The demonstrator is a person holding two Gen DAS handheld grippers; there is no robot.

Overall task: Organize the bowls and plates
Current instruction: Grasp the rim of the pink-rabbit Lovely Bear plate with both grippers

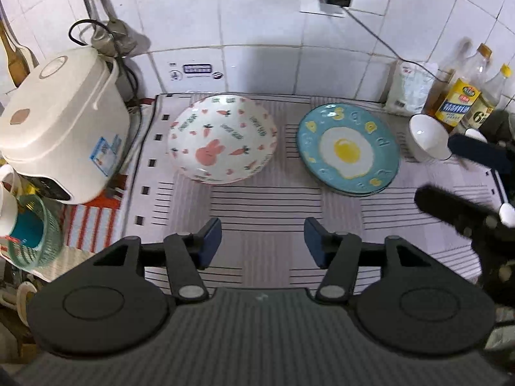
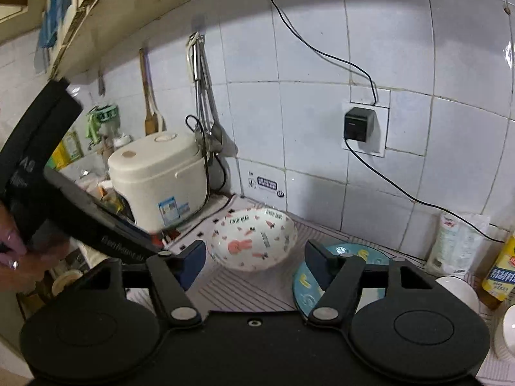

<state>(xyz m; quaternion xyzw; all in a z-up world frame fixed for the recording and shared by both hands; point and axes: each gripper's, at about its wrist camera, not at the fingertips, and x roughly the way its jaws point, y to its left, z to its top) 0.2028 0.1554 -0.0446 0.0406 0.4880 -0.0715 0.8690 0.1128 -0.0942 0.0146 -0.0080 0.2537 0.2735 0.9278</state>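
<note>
The left gripper (image 1: 263, 243) hangs over the near striped mat (image 1: 264, 206), jaws well apart and empty. The right gripper (image 2: 255, 265) is likewise wide and holds nothing. Bare mat lies between them and the dishes. Farther back, the rabbit bowl (image 1: 222, 138) sits left of the egg plate (image 1: 348, 149), near but apart; a small white bowl (image 1: 428, 141) stands at the mat's right edge.

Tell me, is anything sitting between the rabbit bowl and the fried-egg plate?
No. In the left wrist view, only bare striped mat separates the rabbit bowl from the fried-egg plate; they do not touch.
</note>
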